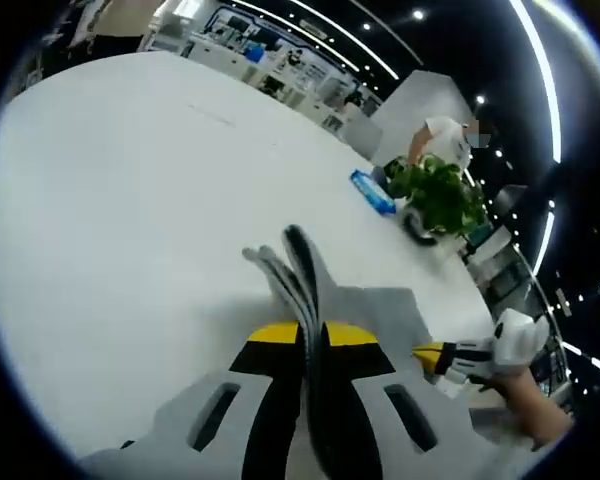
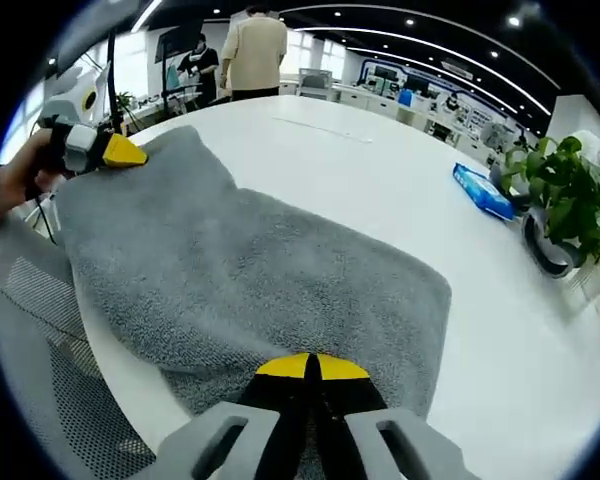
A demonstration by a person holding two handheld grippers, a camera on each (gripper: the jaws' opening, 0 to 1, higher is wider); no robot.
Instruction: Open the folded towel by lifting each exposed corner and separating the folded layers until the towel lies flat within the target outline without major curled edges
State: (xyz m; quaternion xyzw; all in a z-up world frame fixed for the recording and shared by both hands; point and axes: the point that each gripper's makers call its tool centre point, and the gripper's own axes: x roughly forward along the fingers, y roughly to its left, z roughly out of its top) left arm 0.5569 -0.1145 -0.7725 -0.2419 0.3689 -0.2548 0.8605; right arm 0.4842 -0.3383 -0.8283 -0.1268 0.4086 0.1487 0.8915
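In the left gripper view our left gripper (image 1: pixel 310 335) has its yellow-tipped jaws pinched together on an edge of the grey towel (image 1: pixel 380 310), and a few layers of the cloth stick up past the tips in a thin fan. The rest of the towel lies on the white surface (image 1: pixel 130 200) just to the right of the jaws, and at its far side we can see our right gripper (image 1: pixel 442 356) with its yellow tip at the cloth, a hand (image 1: pixel 530 400) behind it. Farther off on the surface sit a blue packet (image 1: pixel 372 191) and a potted plant (image 1: pixel 438 195), with a person in a white top (image 1: pixel 445 138) behind the plant. Over in the right gripper view the towel (image 2: pixel 260 280) spreads wide across the near edge of the surface (image 2: pixel 380 170) — it looks mostly opened out, one corner hanging toward the mesh chair (image 2: pixel 50 340) at the left. Our right gripper (image 2: pixel 310 367) is clamped shut on the near edge of the towel, while the left gripper (image 2: pixel 115 150) holds the far-left corner. The blue packet (image 2: pixel 483 191) and plant (image 2: pixel 570 190) sit to the right, well apart from the towel — and a person in a beige shirt (image 2: pixel 255 50) stands beyond the surface.
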